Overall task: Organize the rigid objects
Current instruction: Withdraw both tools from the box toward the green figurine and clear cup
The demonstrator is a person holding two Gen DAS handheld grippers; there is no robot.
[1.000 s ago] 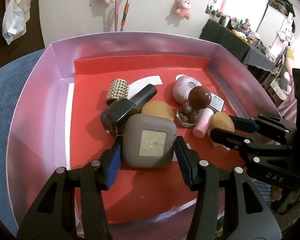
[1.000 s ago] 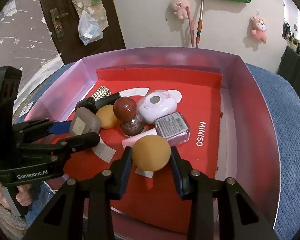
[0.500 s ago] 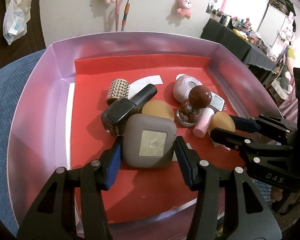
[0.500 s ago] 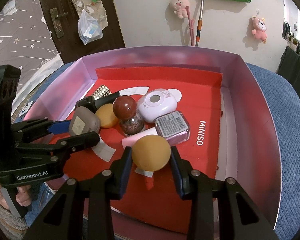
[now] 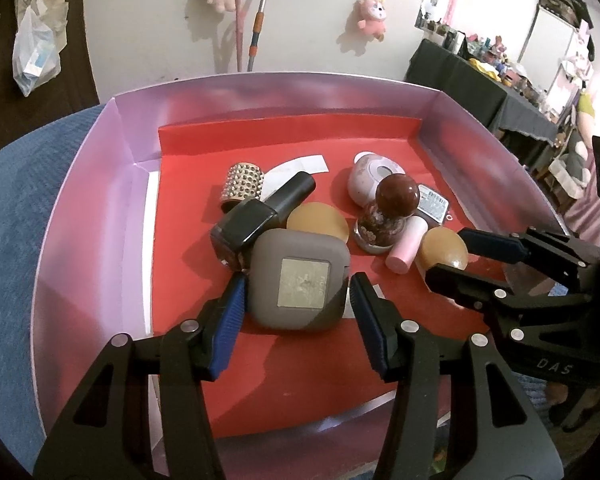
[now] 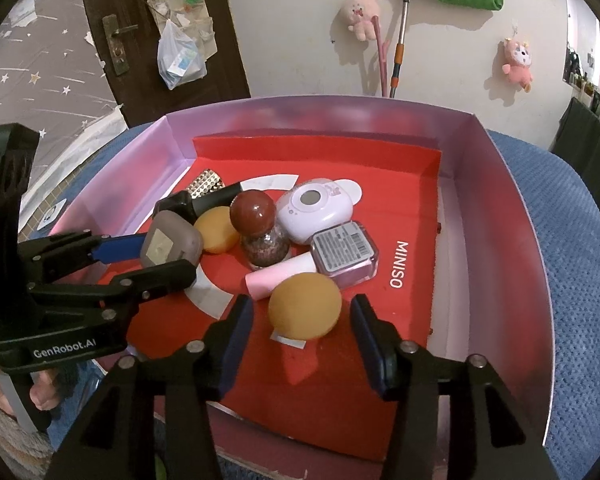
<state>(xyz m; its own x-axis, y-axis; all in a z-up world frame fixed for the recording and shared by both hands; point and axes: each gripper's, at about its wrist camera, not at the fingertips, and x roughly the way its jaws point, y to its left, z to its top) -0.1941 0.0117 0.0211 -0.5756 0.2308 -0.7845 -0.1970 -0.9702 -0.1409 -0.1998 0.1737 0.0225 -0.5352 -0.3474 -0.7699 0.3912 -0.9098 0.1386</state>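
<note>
A grey square compact lies on the red floor of the pink box. My left gripper is shut on it, a blue pad against each side. A round tan sponge rests on the red floor between the fingers of my right gripper. Those jaws are opening, and a gap shows on each side of the sponge. The right gripper also shows in the left wrist view, around the sponge. The left gripper shows in the right wrist view with the compact.
Clustered mid-box: a studded cylinder, a black bottle, a second tan sponge, a ball-capped glitter bottle, a white round device, a pink tube, a labelled bottle. Blue cloth surrounds the box.
The right gripper's fingers have spread apart and let go of the tan sponge, which stays where it was. The left gripper and the compact have not moved.
</note>
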